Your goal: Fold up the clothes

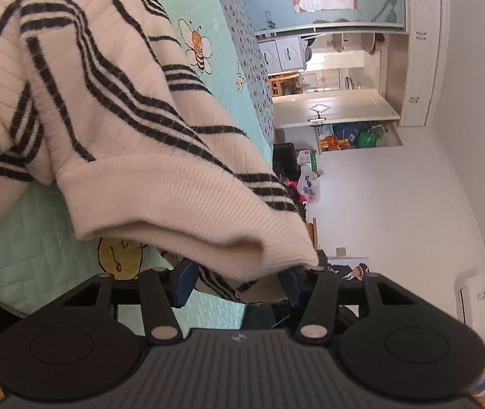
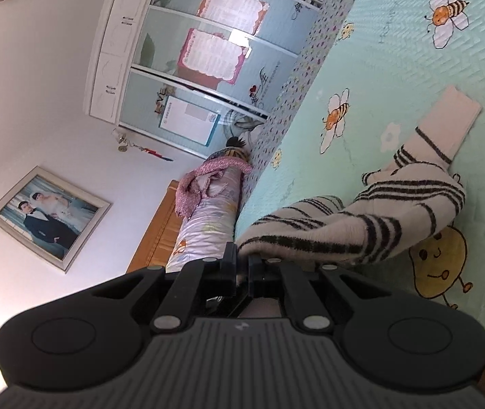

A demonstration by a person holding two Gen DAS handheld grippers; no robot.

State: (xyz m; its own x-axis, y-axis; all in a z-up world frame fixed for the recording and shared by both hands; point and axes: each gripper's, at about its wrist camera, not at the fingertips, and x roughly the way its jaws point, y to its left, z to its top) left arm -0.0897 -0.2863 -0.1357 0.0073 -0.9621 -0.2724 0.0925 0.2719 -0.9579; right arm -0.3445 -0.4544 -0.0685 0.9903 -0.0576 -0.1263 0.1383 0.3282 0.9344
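The left tongs are rolled sideways relative to the bed, their blue-padded fingers standing apart with the ribbed hem of the striped sweater draped across the gap between them; whether they pinch the cloth cannot be told; the right tongs are likewise rolled sideways to the bed, jaws drawn nearly together, clamped on a striped edge of the sweater just above the bed's surface.
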